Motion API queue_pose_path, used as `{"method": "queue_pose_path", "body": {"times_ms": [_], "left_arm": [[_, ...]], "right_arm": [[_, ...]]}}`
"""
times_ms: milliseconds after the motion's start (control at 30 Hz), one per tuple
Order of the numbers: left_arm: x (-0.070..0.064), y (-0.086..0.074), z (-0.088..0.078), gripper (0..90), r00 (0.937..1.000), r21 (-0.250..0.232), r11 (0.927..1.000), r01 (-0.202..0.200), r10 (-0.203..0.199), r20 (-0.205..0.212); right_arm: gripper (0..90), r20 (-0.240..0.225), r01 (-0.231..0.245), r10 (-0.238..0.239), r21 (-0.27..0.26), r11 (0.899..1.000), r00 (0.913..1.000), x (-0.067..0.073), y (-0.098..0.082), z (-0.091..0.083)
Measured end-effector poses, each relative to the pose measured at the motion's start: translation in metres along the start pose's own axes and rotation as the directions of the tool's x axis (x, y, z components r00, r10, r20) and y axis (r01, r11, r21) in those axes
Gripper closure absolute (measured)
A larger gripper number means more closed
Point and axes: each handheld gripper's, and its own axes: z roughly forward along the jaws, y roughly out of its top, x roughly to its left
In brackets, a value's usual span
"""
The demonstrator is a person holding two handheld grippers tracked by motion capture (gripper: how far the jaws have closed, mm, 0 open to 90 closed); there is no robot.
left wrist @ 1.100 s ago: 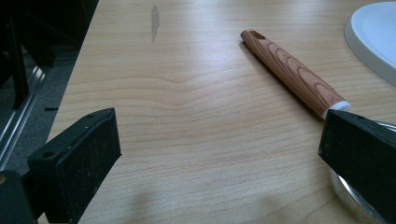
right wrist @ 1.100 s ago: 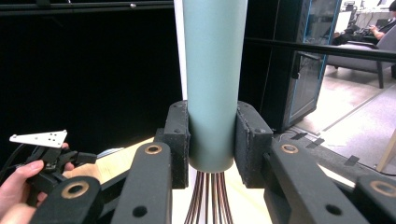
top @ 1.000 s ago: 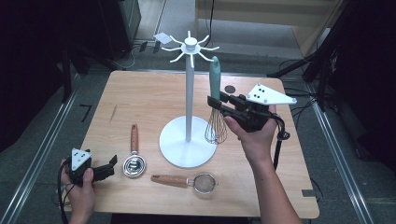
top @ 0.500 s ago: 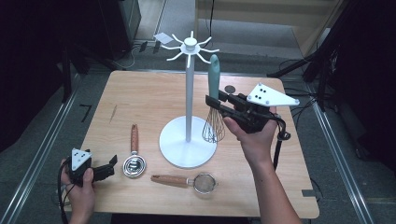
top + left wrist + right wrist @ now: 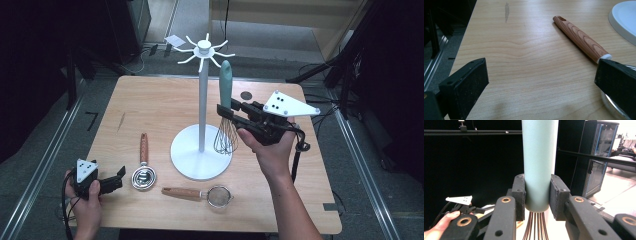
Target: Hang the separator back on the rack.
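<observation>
Right gripper (image 5: 537, 195) clamped low on the whisk (image 5: 226, 95) handle, holding it upright, handle top toward the rack (image 5: 202, 50) hooks above. Left gripper (image 5: 541, 82) jaws apart, idle, wooden-handled scoop (image 5: 580, 40) just ahead.

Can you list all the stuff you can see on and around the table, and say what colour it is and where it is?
whisk: 1, teal handle, wire loops, held upright right of the stand's pole
utensil stand: 1, white, table middle, hooks empty
strainer: 1, wooden handle, metal mesh, front of table
measuring scoop: 1, wooden handle, metal bowl, front left
dark round spot: 1, far side of table
table: 1, light wood
left tongs: 1, black, front left corner, jaws open, nothing between them
right tongs: 1, black, clamped on whisk handle
hands: 2, one on each tongs
</observation>
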Motion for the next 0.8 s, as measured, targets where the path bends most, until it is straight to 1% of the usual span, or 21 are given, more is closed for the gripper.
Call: {"method": "queue_pose_path", "body": {"times_ms": [133,300,533,567,600,800], "left_arm": [[0.0,0.0,0.0,0.0,1.0,-0.002,1.0,0.002,-0.002,0.0],[0.0,0.0,0.0,0.0,1.0,0.0,1.0,0.003,-0.003,0.001],[0.0,0.0,0.0,0.0,1.0,-0.003,1.0,0.002,-0.002,0.001],[0.0,0.0,0.0,0.0,1.0,-0.002,1.0,0.002,-0.002,0.0],[0.0,0.0,0.0,0.0,1.0,-0.002,1.0,0.002,-0.002,0.001],[0.0,0.0,0.0,0.0,1.0,-0.003,1.0,0.002,-0.002,0.001]], "right_arm": [[71.2,-0.007,0.001,-0.001,0.009,1.0,1.0,0.0,0.0,0.005],[71.2,-0.014,-0.011,0.012,0.011,1.0,0.9998,-0.002,-0.001,0.01],[71.1,-0.01,-0.018,0.019,0.018,1.0,0.9998,-0.003,-0.004,0.013],[71.1,-0.006,-0.022,0.022,0.017,1.0,0.9997,-0.004,-0.005,0.013],[71.0,0.017,-0.021,0.021,0.014,1.0,0.9996,-0.003,-0.006,0.014],[69.9,0.022,-0.015,0.015,-0.002,1.0,0.9996,-0.006,-0.008,0.016]]}}
